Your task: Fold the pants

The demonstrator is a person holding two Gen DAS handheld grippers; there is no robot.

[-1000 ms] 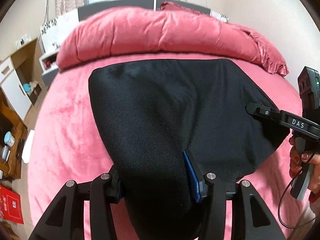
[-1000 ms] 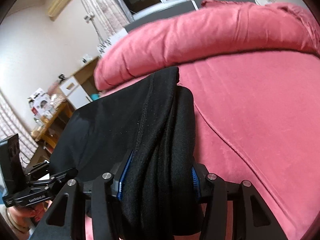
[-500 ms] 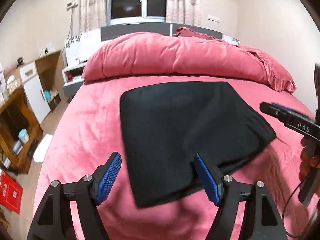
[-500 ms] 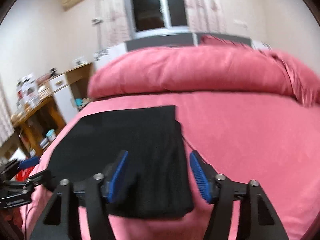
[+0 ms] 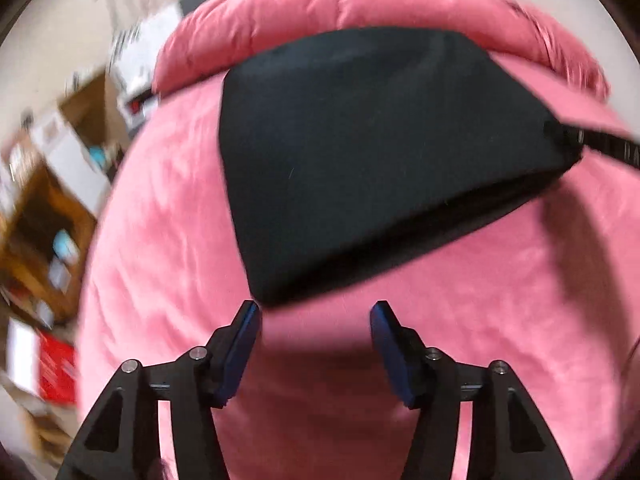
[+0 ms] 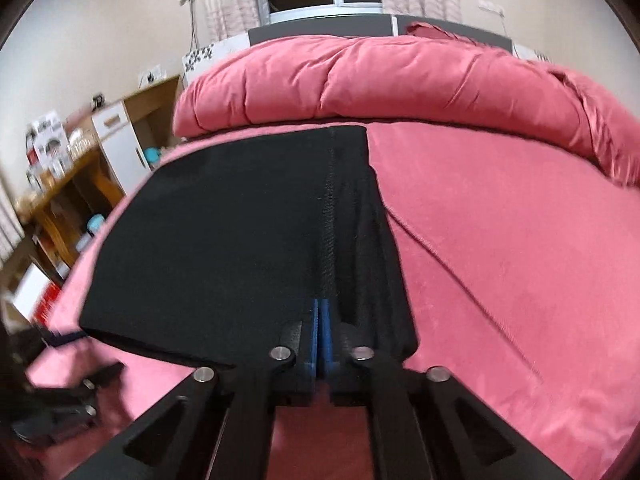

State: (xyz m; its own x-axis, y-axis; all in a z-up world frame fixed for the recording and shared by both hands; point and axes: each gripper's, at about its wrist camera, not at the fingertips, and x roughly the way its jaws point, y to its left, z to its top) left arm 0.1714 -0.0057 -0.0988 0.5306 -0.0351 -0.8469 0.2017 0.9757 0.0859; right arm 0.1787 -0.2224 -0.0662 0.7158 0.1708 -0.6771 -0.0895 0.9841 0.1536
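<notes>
One pair of black, matte knit pants (image 5: 372, 152) is seen folded into a flat, roughly trapezoidal pad on the plush pink bed (image 5: 168, 240). The left tool (image 5: 315, 316) is held with its blue ribbed pads apart and closing on nothing, the pants' near corner lying just beyond them. At the pants' right edge, the right tool (image 6: 321, 308) is closing, pinching a fold beside the stitched seam.
</notes>
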